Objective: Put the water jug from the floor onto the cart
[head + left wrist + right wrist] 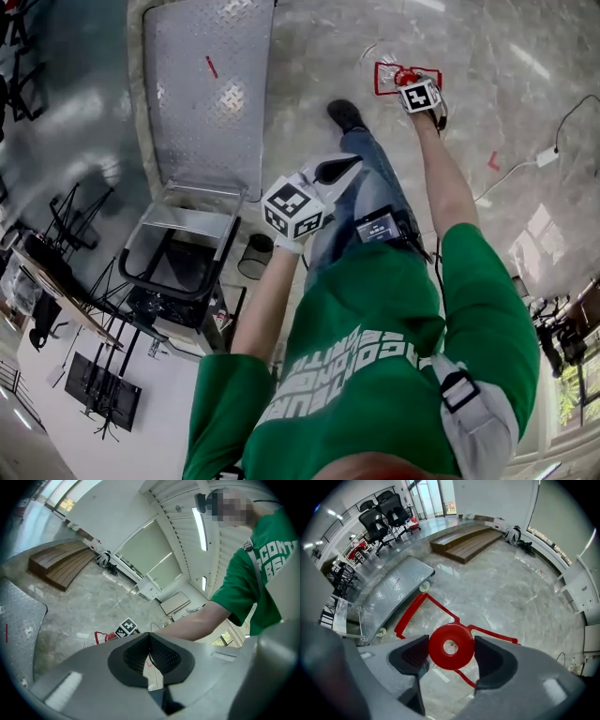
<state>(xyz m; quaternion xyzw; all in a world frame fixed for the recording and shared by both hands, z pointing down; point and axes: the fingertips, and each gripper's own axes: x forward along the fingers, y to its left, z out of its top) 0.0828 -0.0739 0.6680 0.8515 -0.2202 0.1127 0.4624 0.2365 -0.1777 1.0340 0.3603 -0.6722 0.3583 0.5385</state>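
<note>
Right gripper (450, 645): pointing down, jaws spread, 1 each side of red cap (451, 647), not clamped. Water jug (392, 79): upright on floor (309, 56), directly below it, right of cart (206, 94). Left gripper (339, 169): pressed together, empty, farther off. Likely next: close on neck, lift toward cart.

Office-like hall: polished stone floor (511, 588), office chairs (379, 513), wooden steps (464, 543).

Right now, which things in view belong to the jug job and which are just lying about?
Job: water jug on the floor; right gripper, open around its red cap; cart.
Lying about: office chairs; wooden steps; white cable with plug.
</note>
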